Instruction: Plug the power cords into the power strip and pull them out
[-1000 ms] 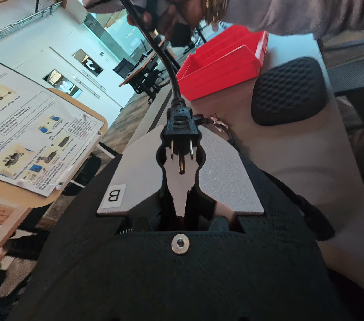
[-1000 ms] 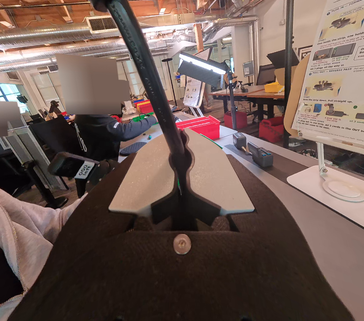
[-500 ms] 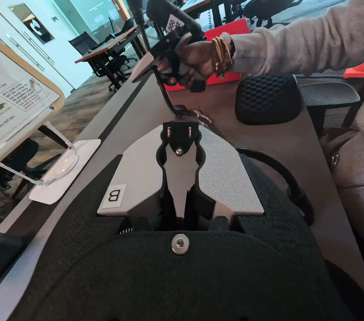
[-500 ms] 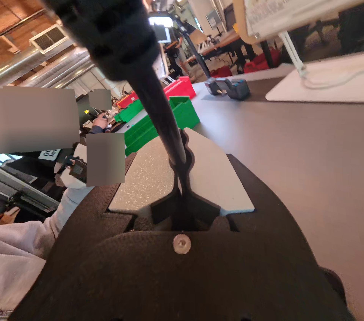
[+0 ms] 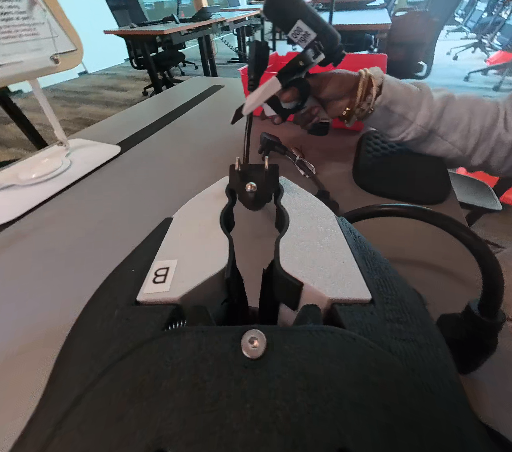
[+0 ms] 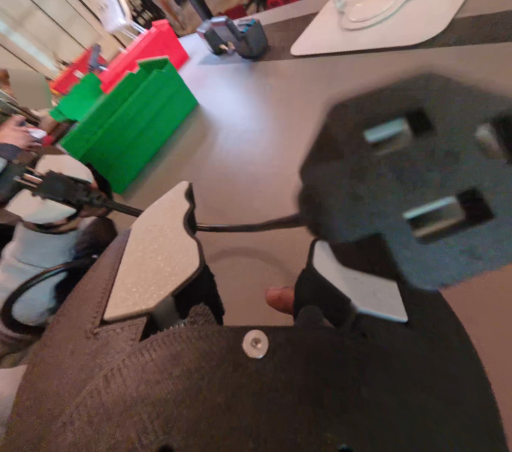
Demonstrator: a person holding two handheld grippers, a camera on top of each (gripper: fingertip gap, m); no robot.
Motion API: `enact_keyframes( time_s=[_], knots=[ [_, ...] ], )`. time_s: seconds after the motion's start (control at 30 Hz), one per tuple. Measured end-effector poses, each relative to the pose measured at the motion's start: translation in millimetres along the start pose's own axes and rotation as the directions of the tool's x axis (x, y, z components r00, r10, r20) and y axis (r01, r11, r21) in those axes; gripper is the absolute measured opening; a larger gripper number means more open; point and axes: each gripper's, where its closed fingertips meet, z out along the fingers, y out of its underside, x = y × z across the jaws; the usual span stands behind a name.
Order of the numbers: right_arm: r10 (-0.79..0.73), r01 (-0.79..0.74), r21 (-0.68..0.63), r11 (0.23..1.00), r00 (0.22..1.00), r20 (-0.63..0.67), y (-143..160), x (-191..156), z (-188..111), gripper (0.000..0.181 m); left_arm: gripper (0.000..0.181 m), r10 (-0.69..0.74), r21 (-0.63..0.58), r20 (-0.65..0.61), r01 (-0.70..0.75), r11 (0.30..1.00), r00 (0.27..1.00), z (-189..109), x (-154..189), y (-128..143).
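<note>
My left gripper (image 5: 253, 196) clamps the three-prong plug (image 5: 252, 183), prongs pointing back at me; right gripper (image 6: 249, 219) gapes, cord (image 6: 243, 226) loose between.

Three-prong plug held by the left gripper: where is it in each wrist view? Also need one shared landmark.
Left wrist view: the three-prong plug sits at picture centre, clamped between the tips of the left gripper, prongs showing.
Right wrist view: the same plug is at the far left edge, about mid-height, blurred, prongs pointing left.
Shared landmark: the white stand base, at left in the left wrist view and at upper right in the right wrist view.
</note>
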Motion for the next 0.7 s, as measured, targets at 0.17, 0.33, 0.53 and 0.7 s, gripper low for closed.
enact_keyframes(
  time_s=[0.17, 0.33, 0.53, 0.7],
  knots=[
    [-0.129, 0.121, -0.069, 0.99, 0.985, -0.116, 5.3, 5.5, -2.7, 0.11, 0.025, -0.135, 0.035, 0.037, 0.134, 0.99, 0.99, 2.8, -12.5, 3.3],
    [-0.143, 0.125, -0.123, 0.984, 0.977, -0.155, 6.2, 19.2, -13.6, 0.114, 0.025, -0.2, 0.098, 0.034, 0.195, 0.976, 0.979, 0.1, -17.6, -2.9],
    [-0.134, 0.143, 0.069, 0.987, 0.985, -0.112, -22.1, 4.0, -31.8, 0.091, 0.025, -0.286, 0.15, 0.028, 0.278, 0.949, 0.958, -3.9, -26.6, -3.7],
    [-0.133, 0.031, 0.203, 0.979, 0.849, 0.512, -14.6, -114.0, -29.9, 0.05, 0.025, -0.286, 0.193, 0.029, 0.275, 0.942, 0.958, -5.3, -26.9, -9.1]
  ],
)
